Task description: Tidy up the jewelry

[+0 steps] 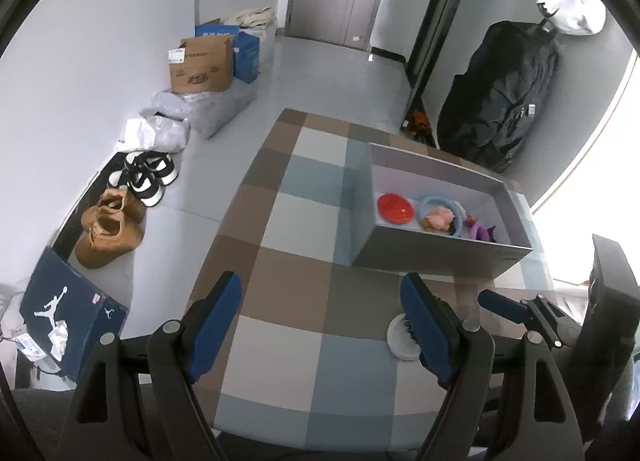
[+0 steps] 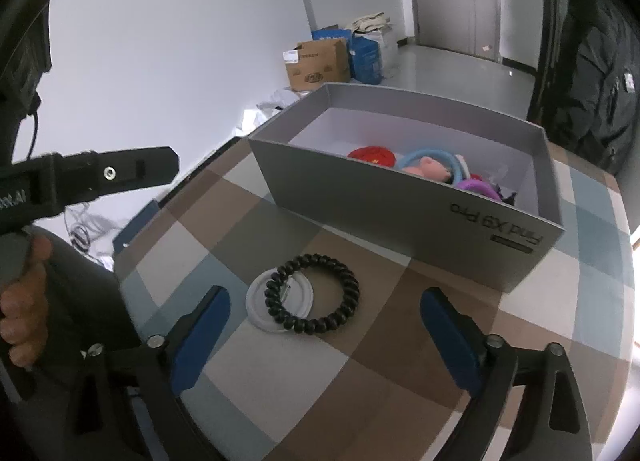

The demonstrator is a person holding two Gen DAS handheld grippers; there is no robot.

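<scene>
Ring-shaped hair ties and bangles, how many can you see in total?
3: a black spiral tie on the table, overlapping a white disc; a blue ring and a purple ring inside the grey box. More may be hidden there.

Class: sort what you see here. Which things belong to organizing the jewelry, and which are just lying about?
Part of the job:
black spiral band
white ring
grey box
blue ring
red disc

Lying about:
tan shoes
cardboard box
black bag

A checkered tablecloth (image 2: 280,373) covers the table. On it stands a grey box (image 2: 400,205). Near the box's front wall lies a white disc (image 2: 260,313), a black spiral bracelet (image 2: 348,301) overlapping it.
</scene>
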